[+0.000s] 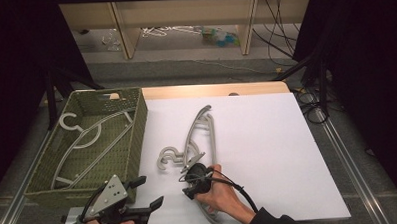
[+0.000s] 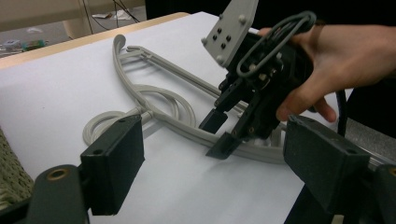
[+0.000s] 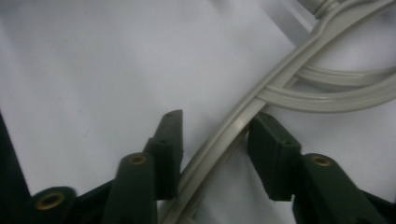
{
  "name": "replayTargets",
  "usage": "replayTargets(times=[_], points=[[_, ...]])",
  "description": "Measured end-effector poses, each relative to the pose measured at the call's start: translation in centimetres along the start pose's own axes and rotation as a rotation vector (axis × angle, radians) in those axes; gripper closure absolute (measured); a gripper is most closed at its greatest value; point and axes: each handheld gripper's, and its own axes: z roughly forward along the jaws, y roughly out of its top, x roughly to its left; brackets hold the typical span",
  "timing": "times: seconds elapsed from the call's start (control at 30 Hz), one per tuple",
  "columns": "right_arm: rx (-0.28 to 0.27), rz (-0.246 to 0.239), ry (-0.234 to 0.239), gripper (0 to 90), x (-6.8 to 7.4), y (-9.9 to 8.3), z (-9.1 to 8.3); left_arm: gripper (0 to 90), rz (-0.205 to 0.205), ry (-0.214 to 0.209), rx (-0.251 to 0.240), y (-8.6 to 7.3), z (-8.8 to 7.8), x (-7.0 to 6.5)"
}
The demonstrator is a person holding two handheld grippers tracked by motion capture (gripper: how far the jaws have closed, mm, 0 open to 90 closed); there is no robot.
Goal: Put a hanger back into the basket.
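Two grey plastic hangers lie overlapped on the white sheet, hooks toward the basket. My right gripper points down at their near end. In the right gripper view one hanger arm runs between the jaws of my right gripper, close against one pad, with a gap at the other. The left gripper view shows the right gripper straddling that hanger arm, tips at the sheet. My left gripper waits at the front left, jaws wide open and holding nothing.
A green woven basket stands at the table's left with more grey hangers inside. The white sheet's front edge is close to the person's hands. Shelving and cables lie beyond the table's far edge.
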Motion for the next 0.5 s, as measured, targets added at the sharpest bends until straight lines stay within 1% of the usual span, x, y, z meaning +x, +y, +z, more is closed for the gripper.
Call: replayTargets(times=[0.03,0.1,0.2,0.3,0.33,0.37,0.43,0.5], points=[[0.008,0.004,-0.001,58.7,0.1,0.1,-0.2,20.4,-0.002,-0.002,-0.005,0.0,0.0,0.0],[0.013,-0.009,0.0,59.6,0.2,0.1,-0.5,20.4,-0.01,-0.006,-0.016,0.1,0.0,0.0],[0.014,-0.006,0.005,60.7,0.2,0.1,-1.1,20.4,-0.002,-0.002,-0.007,0.1,-0.2,0.0],[0.002,-0.007,0.009,61.5,0.1,0.1,-2.0,20.5,-0.006,0.001,-0.01,0.2,-0.2,0.1],[0.0,-0.005,0.006,62.0,0.0,0.0,-2.3,20.5,-0.006,-0.005,-0.01,0.1,-0.2,0.1],[-0.009,-0.007,0.009,62.5,-0.1,-0.1,-2.7,20.5,0.0,-0.004,-0.002,0.0,-0.2,0.1],[-0.018,-0.003,0.009,63.7,-0.4,-0.5,-3.5,20.5,-0.012,0.0,-0.007,0.1,-0.2,0.2],[-0.033,0.0,0.008,65.0,-0.7,-0.9,-4.4,20.5,-0.011,0.0,-0.009,0.1,-0.2,0.2]])
